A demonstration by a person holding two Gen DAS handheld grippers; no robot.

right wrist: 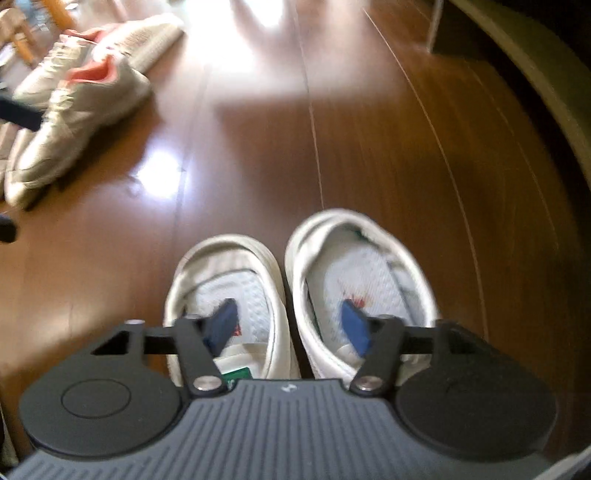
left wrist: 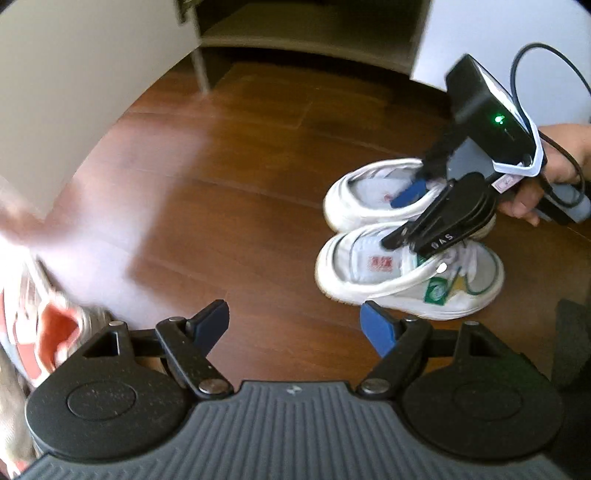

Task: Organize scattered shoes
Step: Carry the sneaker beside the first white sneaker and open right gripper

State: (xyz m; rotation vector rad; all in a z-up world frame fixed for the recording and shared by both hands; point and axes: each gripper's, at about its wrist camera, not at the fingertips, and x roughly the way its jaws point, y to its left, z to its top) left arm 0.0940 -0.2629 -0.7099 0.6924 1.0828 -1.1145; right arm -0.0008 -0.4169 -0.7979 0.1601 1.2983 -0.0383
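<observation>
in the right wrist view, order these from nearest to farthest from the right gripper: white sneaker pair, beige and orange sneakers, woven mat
1. white sneaker pair: directly under the right gripper, one finger dipping into each shoe.
2. beige and orange sneakers: upper left, across the wooden floor.
3. woven mat: top left, just beyond those sneakers.

- Dark brown plank floor [left wrist: 236,206] lies under my tongs, glossy.
- Bright light patch [right wrist: 255,40] glares on the boards ahead of my right tongs.
- Pale cabinet [left wrist: 306,33] with an open shelf stands beyond my left tongs.
</observation>
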